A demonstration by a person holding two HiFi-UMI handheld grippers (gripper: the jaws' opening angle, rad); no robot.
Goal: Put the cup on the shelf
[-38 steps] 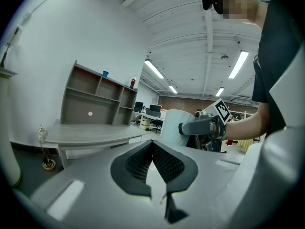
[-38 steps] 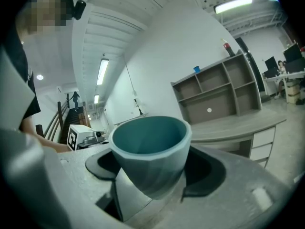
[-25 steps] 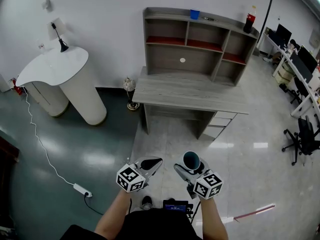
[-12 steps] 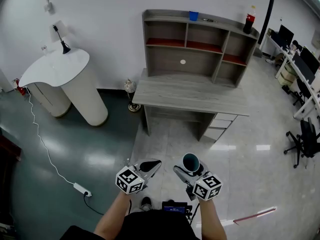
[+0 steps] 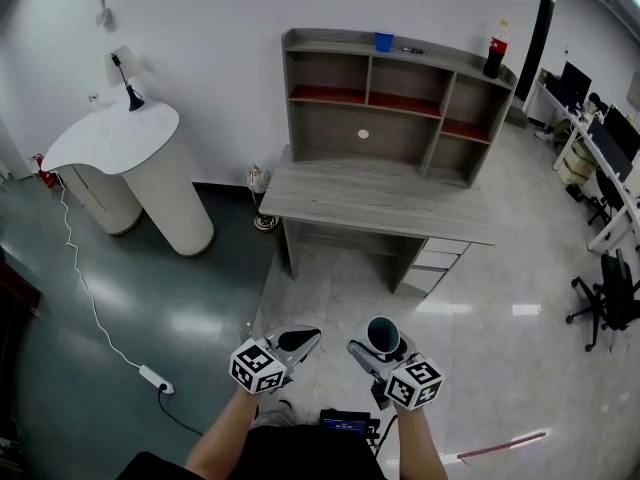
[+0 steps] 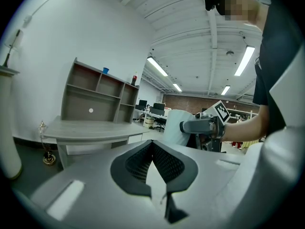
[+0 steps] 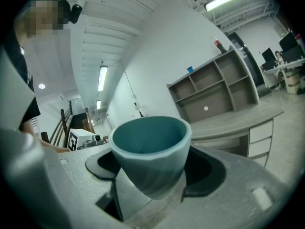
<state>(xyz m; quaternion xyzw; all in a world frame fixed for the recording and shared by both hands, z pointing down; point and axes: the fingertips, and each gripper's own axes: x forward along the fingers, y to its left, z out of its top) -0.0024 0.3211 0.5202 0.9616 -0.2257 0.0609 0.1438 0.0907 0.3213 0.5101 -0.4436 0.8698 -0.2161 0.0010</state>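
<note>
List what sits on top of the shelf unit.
On the shelf unit: a small blue cup, a thin dark item too small to identify, and a dark red-labelled bottle at the right end. The bottle covers the spot behind it.

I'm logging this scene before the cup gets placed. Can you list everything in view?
cup: one, teal, between the right gripper's jaws
desk: one, grey wood, against the white wall
shelf: one, grey with red boards, on the desk's back
small cup: one, blue, on the shelf's top
bottle: one, dark with a red label, at the right end of the shelf's top
counter: one, white, left of the desk
power strip: one, white, on the floor at left
office chair: one, black, far right
left gripper: one, grey, jaws together, empty
right gripper: one, grey, closed on the cup
</note>
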